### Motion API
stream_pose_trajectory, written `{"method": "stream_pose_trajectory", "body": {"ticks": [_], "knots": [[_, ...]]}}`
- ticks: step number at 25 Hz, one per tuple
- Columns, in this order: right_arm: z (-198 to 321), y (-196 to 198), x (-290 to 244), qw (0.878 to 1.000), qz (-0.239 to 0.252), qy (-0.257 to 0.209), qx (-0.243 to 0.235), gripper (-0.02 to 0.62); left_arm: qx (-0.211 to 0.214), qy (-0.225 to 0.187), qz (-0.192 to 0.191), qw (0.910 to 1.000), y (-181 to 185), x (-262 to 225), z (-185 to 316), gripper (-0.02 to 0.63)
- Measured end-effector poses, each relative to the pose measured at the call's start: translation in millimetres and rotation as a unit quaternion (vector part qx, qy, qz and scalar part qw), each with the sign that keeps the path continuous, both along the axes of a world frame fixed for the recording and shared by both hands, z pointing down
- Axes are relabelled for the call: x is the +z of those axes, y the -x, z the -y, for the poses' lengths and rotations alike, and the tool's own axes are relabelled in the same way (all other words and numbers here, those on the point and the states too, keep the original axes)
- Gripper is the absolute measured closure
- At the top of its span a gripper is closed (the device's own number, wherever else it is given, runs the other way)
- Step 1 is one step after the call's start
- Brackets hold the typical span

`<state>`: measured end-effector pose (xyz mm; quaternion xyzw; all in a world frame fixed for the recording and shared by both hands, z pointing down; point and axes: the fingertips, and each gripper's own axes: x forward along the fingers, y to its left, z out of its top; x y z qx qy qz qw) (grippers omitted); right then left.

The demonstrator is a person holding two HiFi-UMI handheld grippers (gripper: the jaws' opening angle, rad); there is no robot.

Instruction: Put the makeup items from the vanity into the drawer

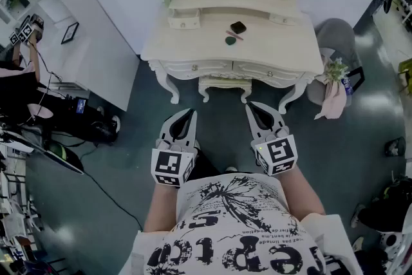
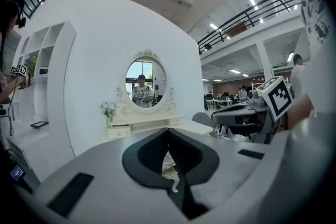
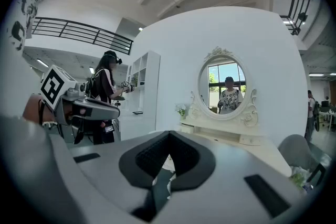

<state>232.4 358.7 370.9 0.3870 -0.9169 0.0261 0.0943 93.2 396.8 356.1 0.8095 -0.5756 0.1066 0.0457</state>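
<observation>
Hovering before the counter [image 1: 193, 42], left tongs [image 1: 190, 112] and right tongs [image 1: 250, 105] are pinched closed and empty; makeup items [image 1: 234, 32] lie at its far side.

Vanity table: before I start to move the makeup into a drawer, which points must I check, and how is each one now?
1. Left gripper empty, jaws together: ok.
2. Right gripper empty, jaws together: ok.
3. Makeup in view on the cream vanity top, namely the small black squarish case, the dark green round item and the thin pink stick: ok.
4. A drawer open to receive them: not ok; the cream front drawers look closed.
5. Grippers near the vanity: not ok; both are held low, close to the person's body.
6. Free room inside the drawers: cannot tell.
</observation>
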Motion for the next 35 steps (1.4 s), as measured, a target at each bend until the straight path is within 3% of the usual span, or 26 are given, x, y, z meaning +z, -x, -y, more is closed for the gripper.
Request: {"method": "stream_pose_trajectory", "body": {"ticks": [16,22,29,35], "knots": [[7,-11,8,1.0,0.02,0.019,0.014,0.578,-0.002,0.01,0.001,1.0,-5,7,4,0.587],[25,-6,16,1.0,0.007,0.017,0.015,0.578,-0.011,0.02,-0.001,0.9997,5,19,17,0.586],[74,16,35,0.999,-0.015,0.017,0.036,0.578,-0.003,0.018,0.0,0.9998,28,33,63,0.586],[138,55,50,0.998,-0.018,0.029,0.051,0.578,0.006,0.024,-0.01,0.9997,73,47,132,0.586]]}}
